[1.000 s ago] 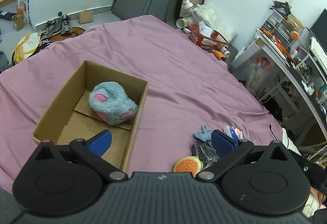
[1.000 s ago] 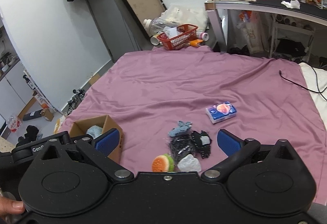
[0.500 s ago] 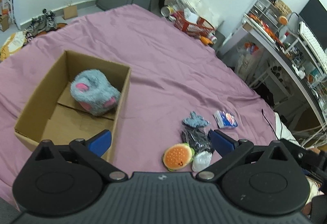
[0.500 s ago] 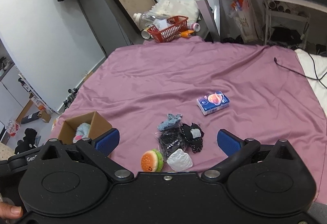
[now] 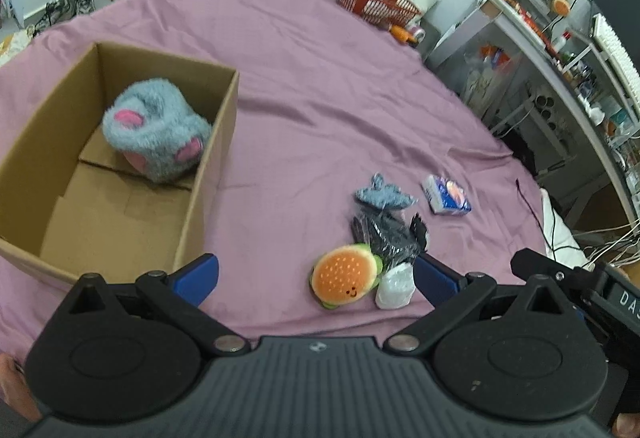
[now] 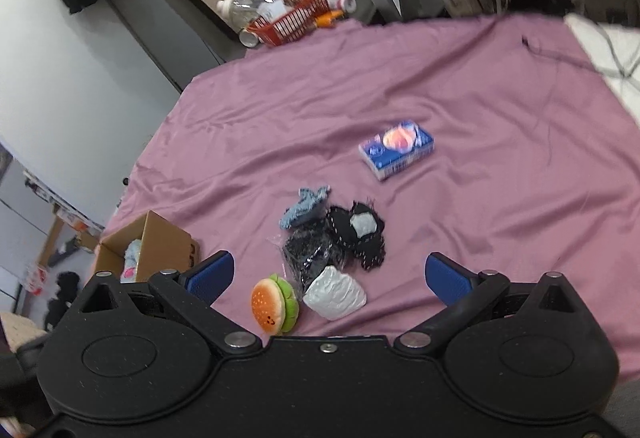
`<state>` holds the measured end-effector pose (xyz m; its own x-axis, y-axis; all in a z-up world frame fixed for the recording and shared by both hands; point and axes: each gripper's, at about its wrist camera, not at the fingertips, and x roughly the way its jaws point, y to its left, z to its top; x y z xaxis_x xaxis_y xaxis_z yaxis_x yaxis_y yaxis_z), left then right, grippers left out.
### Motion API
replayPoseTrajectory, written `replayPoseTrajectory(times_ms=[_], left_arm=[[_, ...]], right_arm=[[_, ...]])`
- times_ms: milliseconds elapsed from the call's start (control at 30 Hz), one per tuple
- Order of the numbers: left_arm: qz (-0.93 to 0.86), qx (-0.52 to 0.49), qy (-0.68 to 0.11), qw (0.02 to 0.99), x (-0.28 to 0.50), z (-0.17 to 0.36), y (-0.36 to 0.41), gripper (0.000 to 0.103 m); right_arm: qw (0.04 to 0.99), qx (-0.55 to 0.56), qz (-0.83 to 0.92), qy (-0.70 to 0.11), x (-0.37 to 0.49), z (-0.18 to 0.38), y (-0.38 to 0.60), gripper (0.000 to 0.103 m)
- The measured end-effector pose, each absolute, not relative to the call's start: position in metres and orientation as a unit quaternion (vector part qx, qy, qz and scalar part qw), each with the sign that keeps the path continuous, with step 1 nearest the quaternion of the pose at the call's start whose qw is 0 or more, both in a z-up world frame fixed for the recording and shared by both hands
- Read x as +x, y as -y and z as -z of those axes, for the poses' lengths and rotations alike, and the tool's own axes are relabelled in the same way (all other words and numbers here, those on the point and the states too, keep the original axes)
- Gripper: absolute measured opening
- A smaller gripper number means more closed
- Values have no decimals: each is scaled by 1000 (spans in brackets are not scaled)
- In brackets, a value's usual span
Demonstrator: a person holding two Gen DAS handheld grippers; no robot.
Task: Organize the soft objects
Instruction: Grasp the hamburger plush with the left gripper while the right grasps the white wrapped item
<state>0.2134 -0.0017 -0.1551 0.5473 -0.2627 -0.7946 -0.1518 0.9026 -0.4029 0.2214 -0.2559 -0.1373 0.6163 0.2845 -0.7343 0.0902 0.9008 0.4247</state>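
Note:
A cardboard box (image 5: 216,142) stands on the purple bed sheet at the left and holds a grey-blue plush slipper (image 5: 154,136); the box also shows in the right wrist view (image 6: 160,246). A cluster of soft items lies to its right: a burger plush (image 5: 344,274) (image 6: 274,304), a white pouch (image 5: 394,286) (image 6: 336,298), a black bagged bundle (image 5: 384,234) (image 6: 310,254), a black patch (image 6: 362,232), a grey-blue cloth (image 5: 382,194) (image 6: 304,206) and a tissue pack (image 5: 446,194) (image 6: 396,148). My left gripper (image 5: 316,274) is open and empty above the sheet near the burger. My right gripper (image 6: 328,272) is open and empty over the cluster.
A red basket (image 5: 378,4) (image 6: 292,18) with bottles sits beyond the bed's far edge. A cluttered desk and shelves (image 5: 560,50) stand to the right. A black cable (image 5: 536,214) lies on the sheet's right side.
Both grippers have moved toward the cluster of soft items, which now sits nearer and more central in both views. Both stay open and empty.

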Motion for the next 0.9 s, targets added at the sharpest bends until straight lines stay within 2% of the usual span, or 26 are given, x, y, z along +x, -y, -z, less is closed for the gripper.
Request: replayPoseTrajectory(times_ms=[433, 533, 600, 767, 867, 900], left_arm=[[22, -216, -497, 840, 226, 186, 30, 100], [7, -194, -481, 855, 226, 188, 39, 100], [4, -187, -477, 859, 228, 189, 43, 100], [20, -190, -459, 868, 230, 186, 53, 93], [21, -184, -457, 870, 234, 188, 58, 90], [22, -189, -462, 866, 236, 192, 58, 84]], right_arm=[[823, 322, -58, -464, 244, 186, 274, 101], [808, 349, -60, -472, 250, 198, 276, 94], [796, 361, -63, -481, 254, 206, 276, 84], [784, 371, -70, -493, 259, 215, 275, 79], [774, 382, -67, -500, 262, 223, 276, 71], [772, 384, -65, -503, 263, 225, 277, 69]])
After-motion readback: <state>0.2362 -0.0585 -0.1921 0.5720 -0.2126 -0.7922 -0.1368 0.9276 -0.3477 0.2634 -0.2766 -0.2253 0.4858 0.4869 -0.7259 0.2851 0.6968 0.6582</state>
